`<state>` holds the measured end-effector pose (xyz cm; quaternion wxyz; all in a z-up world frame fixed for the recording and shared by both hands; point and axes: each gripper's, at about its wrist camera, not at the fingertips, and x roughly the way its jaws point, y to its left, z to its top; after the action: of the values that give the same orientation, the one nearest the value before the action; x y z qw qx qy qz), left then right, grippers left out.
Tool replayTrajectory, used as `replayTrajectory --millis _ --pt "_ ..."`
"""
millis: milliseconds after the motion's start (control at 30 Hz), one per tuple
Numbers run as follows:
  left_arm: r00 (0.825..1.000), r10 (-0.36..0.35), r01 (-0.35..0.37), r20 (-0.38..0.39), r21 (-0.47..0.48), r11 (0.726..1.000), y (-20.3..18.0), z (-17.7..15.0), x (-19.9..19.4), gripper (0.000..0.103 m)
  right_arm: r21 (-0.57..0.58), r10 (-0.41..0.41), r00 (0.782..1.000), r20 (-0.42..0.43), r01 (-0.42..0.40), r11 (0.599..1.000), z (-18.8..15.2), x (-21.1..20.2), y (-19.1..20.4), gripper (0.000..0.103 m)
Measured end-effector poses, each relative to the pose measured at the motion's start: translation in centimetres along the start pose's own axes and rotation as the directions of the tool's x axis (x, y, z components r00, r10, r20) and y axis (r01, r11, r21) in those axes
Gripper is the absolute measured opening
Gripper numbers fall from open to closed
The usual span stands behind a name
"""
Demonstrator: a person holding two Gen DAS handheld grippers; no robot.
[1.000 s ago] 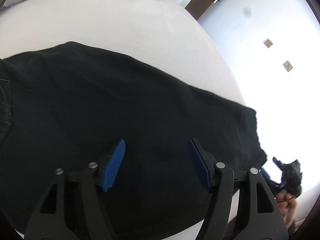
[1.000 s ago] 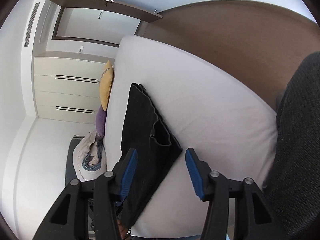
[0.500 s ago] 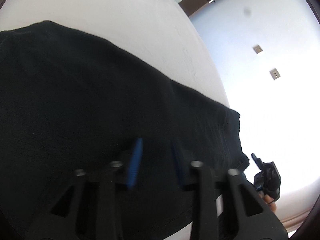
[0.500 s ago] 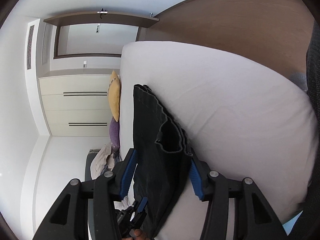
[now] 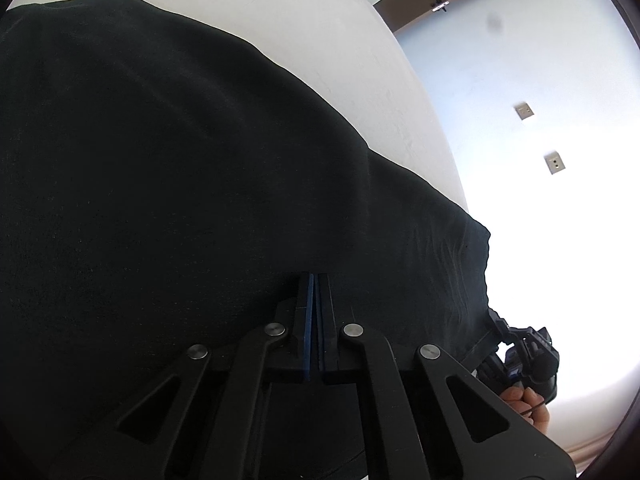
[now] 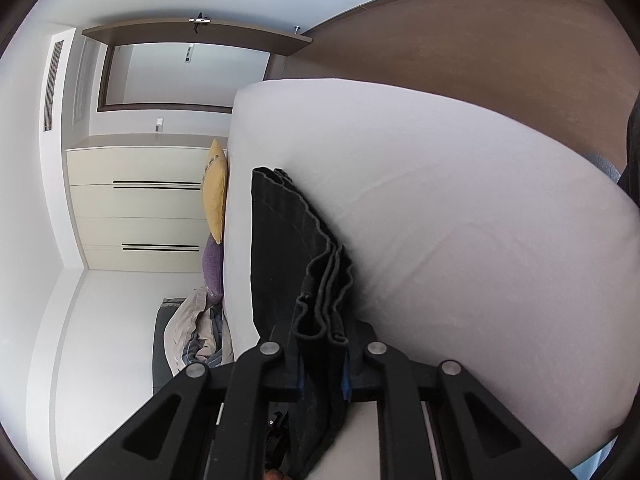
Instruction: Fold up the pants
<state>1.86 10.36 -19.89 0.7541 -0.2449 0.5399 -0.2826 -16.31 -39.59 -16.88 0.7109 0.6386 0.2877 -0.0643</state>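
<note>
Black pants [image 5: 180, 168] lie across the white bed [image 6: 460, 220], filling the frame's left. Left gripper [image 5: 314, 280] has just closed, blue pads together against the cloth (whether any is pinched, I cannot tell); right gripper [image 6: 322, 372] has just clamped the bunched hem.

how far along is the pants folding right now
Done: the black pants lie lengthwise on the white bed, seemingly already doubled, with stacked hem layers showing at the near end. In hand: the right gripper has just been closing and pinches those hems, while the left gripper has just closed, apparently on the near edge of the cloth. Left: lifting the fabric over for the crosswise fold.
</note>
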Motion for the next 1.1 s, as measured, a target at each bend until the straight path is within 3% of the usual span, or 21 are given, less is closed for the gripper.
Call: replayTrajectory --millis 167,333,400,467,567,600,633,700,767,833,867,900,933,967,1100 --pt "1.0 -0.015 0.015 0.006 -0.011 1.0 -0.8 -0.2 1.6 0.0 -0.037 -0.047 0.999 0.016 0.047 0.998 -0.3 0.1 1.1 0.013" --pt "0.999 -0.033 0.033 0.009 -0.025 0.999 -0.5 -0.2 1.7 0.0 -0.218 -0.148 0.987 0.059 0.158 0.963 -1.7 1.0 5.8 0.013" --pt "0.999 -0.041 0.041 0.01 -0.034 0.999 -0.3 -0.2 1.7 0.0 -0.396 -0.177 0.982 0.068 0.189 0.898 -3.7 2.2 9.9 0.013" --pt "0.998 -0.056 0.056 0.007 -0.046 0.997 -0.1 -0.1 1.7 0.0 -0.647 -0.213 0.975 0.057 0.199 0.736 -7.7 4.5 14.9 0.013" --pt "0.997 -0.069 0.07 0.018 -0.068 0.995 0.3 0.2 1.0 0.0 -0.896 -0.305 0.952 -0.006 0.13 0.424 -16.1 9.2 18.9 0.013" --pt "0.998 -0.057 0.059 0.03 -0.072 0.996 0.4 0.3 0.6 0.001 -0.924 -0.348 0.937 -0.036 0.101 0.368 -18.3 10.9 18.8 0.013" --pt "0.998 -0.045 0.048 0.043 -0.079 0.996 0.6 0.4 0.0 0.001 -0.932 -0.374 0.925 -0.059 0.082 0.352 -19.7 12.2 18.3 0.013" --pt "0.997 -0.043 0.05 0.065 -0.105 0.993 1.2 0.7 -1.3 0.001 -0.931 -0.419 0.903 -0.093 0.071 0.358 -21.1 14.2 16.8 0.013" --pt "0.996 -0.064 0.071 0.064 -0.125 0.99 1.7 1.0 -2.1 0.002 -0.933 -0.425 0.9 -0.099 0.065 0.355 -21.6 14.9 16.1 0.013" --pt "0.995 -0.082 0.087 0.048 -0.134 0.987 1.6 1.4 -2.3 0.016 -0.935 -0.418 0.904 -0.094 0.064 0.348 -21.5 15.1 15.8 0.013" --pt "0.995 -0.089 0.094 0.041 -0.136 0.986 1.2 1.7 -2.1 0.041 -0.93 -0.411 0.906 -0.1 0.062 0.362 -21.3 15.1 15.7 0.013" --pt "0.993 -0.107 0.112 0.04 -0.14 0.984 0.9 1.9 -1.9 0.079 -0.928 -0.405 0.909 -0.101 0.06 0.367 -21.6 14.9 15.4 0.013" --pt "0.99 -0.133 0.138 0.045 -0.147 0.979 0.5 2.1 -1.8 0.089 -0.931 -0.399 0.912 -0.094 0.061 0.36 -21.8 14.7 15.3 0.013" --pt "0.988 -0.144 0.15 0.048 -0.155 0.977 -0.1 2.4 -1.5 0.096 -0.939 -0.395 0.915 -0.082 0.062 0.339 -22.0 14.6 15.3 0.013" --pt "0.988 -0.151 0.147 -0.016 -0.147 0.978 -2.0 3.9 0.4 0.096 -0.959 -0.384 0.922 -0.043 0.069 0.273 -22.8 14.3 15.6 0.013"
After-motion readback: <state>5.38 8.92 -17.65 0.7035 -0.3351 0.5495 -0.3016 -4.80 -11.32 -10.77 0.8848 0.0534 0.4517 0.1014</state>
